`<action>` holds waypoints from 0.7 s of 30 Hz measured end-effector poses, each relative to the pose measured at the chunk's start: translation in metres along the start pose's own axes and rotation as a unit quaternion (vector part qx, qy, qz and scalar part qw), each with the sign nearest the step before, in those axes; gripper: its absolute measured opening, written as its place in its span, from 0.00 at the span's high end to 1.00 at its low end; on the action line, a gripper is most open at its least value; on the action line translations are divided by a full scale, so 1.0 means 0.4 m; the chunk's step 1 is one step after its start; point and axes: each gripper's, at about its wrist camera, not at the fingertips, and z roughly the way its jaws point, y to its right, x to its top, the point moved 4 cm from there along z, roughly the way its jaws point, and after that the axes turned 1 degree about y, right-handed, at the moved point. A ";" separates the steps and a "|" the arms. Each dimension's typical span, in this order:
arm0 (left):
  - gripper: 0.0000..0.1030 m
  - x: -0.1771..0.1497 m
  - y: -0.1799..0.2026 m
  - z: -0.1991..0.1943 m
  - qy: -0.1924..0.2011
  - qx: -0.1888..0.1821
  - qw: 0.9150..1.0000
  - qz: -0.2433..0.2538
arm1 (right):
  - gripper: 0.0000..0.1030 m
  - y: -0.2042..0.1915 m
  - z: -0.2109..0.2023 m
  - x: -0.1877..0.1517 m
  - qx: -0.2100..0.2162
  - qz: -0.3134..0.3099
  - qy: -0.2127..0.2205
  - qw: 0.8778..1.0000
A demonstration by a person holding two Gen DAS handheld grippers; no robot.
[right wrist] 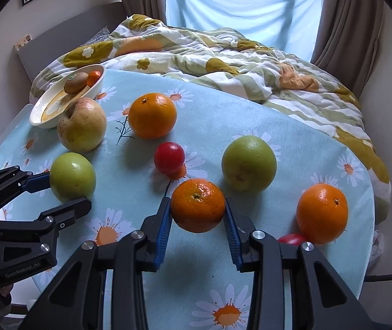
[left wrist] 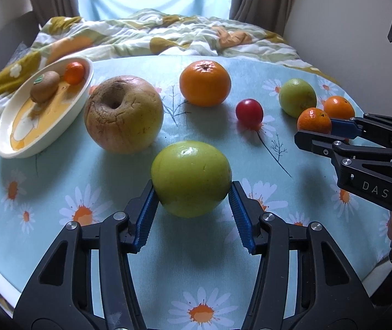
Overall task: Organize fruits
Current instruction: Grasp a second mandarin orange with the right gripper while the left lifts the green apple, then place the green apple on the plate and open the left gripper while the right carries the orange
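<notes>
Daylit curtained window (right wrist: pixel 240 2), rumpled floral quilt (right wrist: pixel 223 55)

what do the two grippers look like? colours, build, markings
Left gripper and right gripper: black angular linkage arms with silver round fasteners, and blue ribbed pads on the two fingers. The right one's body reads "DAS" in white; the left's has small, blurry "GenRobot.AI"-like lettering. No cables or sleeves visible.

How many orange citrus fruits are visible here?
4: small one in the bowl, large one mid-table, one between the right gripper fingers, one near the table's right edge.
</notes>
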 end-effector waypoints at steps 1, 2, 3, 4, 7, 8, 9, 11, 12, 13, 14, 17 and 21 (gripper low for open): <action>0.44 -0.003 -0.001 0.000 0.000 -0.001 1.000 -0.002 | 0.67 -0.001 -0.001 0.000 0.001 0.001 -0.001 1.000; 0.44 -0.003 -0.001 -0.002 0.004 -0.002 1.000 -0.003 | 0.67 -0.002 -0.003 -0.002 0.000 0.001 -0.002 1.000; 0.44 -0.003 -0.001 -0.004 0.007 -0.001 1.000 -0.003 | 0.67 0.000 -0.004 -0.005 0.000 0.001 -0.002 1.000; 0.44 -0.003 0.000 -0.006 0.010 0.000 1.000 -0.002 | 0.67 -0.001 -0.007 -0.007 0.000 0.000 -0.002 1.000; 0.44 -0.001 0.000 -0.012 0.017 0.002 1.000 -0.003 | 0.67 -0.001 -0.007 -0.009 -0.001 -0.001 -0.002 1.000; 0.44 0.000 0.000 -0.014 0.019 0.002 1.000 -0.004 | 0.67 -0.002 -0.007 -0.009 -0.001 -0.001 -0.002 1.000; 0.44 0.001 0.000 -0.016 0.021 0.002 1.000 -0.005 | 0.67 -0.002 -0.005 -0.008 -0.001 0.001 -0.003 1.000; 0.44 0.003 0.001 -0.022 0.025 0.002 1.000 -0.005 | 0.67 -0.003 -0.009 -0.009 -0.002 0.003 -0.001 1.000; 0.44 0.005 0.003 -0.025 0.027 0.002 1.000 -0.004 | 0.67 -0.002 -0.011 -0.010 -0.002 0.004 0.000 1.000; 0.44 0.007 0.003 -0.030 0.028 0.002 1.000 -0.004 | 0.67 -0.002 -0.015 -0.010 -0.002 0.004 0.001 1.000; 0.44 0.009 0.003 -0.036 0.031 0.002 1.000 -0.005 | 0.67 -0.002 -0.019 -0.009 -0.002 0.003 0.002 1.000; 0.44 0.020 0.002 -0.060 0.038 0.002 0.999 -0.009 | 0.67 -0.002 -0.038 -0.001 -0.002 0.000 0.007 1.000; 0.44 0.043 -0.003 -0.104 0.050 0.004 0.999 -0.011 | 0.67 -0.006 -0.071 0.028 0.002 -0.005 0.016 1.000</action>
